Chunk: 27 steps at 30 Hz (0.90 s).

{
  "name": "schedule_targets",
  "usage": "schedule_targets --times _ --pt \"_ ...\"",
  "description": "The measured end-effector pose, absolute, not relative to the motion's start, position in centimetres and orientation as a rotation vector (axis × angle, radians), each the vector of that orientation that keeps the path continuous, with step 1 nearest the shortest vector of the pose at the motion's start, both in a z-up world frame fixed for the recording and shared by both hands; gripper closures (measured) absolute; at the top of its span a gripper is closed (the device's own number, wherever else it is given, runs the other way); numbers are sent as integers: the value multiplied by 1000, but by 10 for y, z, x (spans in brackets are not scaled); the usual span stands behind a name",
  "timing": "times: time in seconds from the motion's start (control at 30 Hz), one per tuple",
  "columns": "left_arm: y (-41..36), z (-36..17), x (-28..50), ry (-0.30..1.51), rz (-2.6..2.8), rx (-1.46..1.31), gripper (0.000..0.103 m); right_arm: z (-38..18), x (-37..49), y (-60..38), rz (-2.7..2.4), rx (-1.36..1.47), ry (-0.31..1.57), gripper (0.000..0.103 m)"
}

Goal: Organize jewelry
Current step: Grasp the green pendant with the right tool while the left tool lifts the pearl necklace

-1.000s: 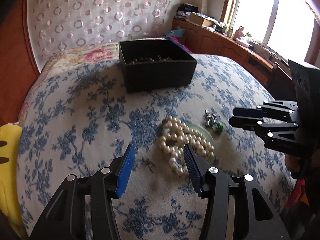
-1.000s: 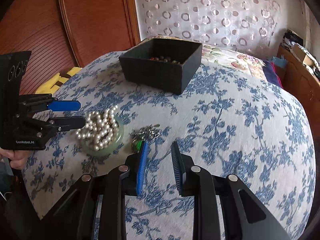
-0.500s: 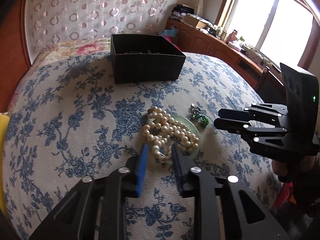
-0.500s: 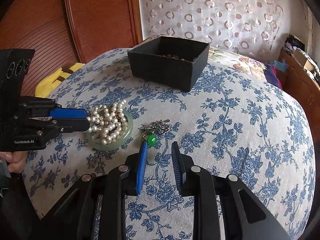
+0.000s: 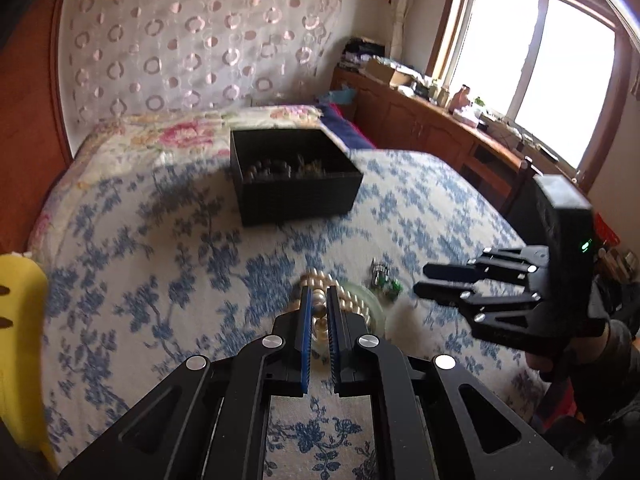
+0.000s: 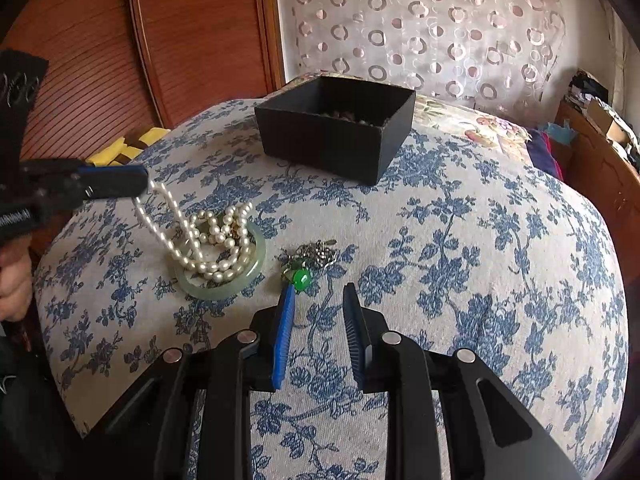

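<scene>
Left gripper [image 5: 319, 308] fingers pinching pearl necklace [image 6: 208, 236], strand trailing to bangle [image 6: 224, 280] at five o'clock, right gripper [image 6: 320, 308] fingers spread, empty.

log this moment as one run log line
left tongs: shut on pearl necklace, one end lifted | right tongs: open, empty | jade bangle: under pearls | black box: open

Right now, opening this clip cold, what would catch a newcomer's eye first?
Probably the pearl necklace: the left gripper has pinched one strand, pulling it up off the pale green bangle where the rest lies heaped on the blue-flowered bedspread. Next, the black box farther back, beads already inside. The right gripper hangs open just short of a green pendant.
</scene>
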<state>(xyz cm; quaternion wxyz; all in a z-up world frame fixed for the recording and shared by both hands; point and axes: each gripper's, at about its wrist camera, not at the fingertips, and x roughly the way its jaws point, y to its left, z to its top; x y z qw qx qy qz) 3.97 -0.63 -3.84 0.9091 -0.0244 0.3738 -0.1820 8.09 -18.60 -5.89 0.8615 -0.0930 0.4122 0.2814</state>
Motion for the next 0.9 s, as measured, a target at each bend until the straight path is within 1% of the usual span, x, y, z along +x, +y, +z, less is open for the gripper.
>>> schedule_targets --times 0.17,0.5,0.53,0.57,0.73,0.9 --pt "-3 -21 37 719 -373 -45 97 -62 90 -179 618 -191 890 76" --pt "13 -3 41 666 -341 -61 97 -71 103 -163 592 -223 921 76" --pt "15 -2 42 663 -338 -65 97 -71 102 -162 589 -229 921 80" --pt "16 -1 43 656 -337 -71 97 -71 102 -162 591 -232 921 87" --pt "13 14 50 617 -342 -63 97 -67 100 -165 600 -224 910 87" --pt "5 30 62 584 -357 -42 97 -49 99 -168 609 -206 864 87"
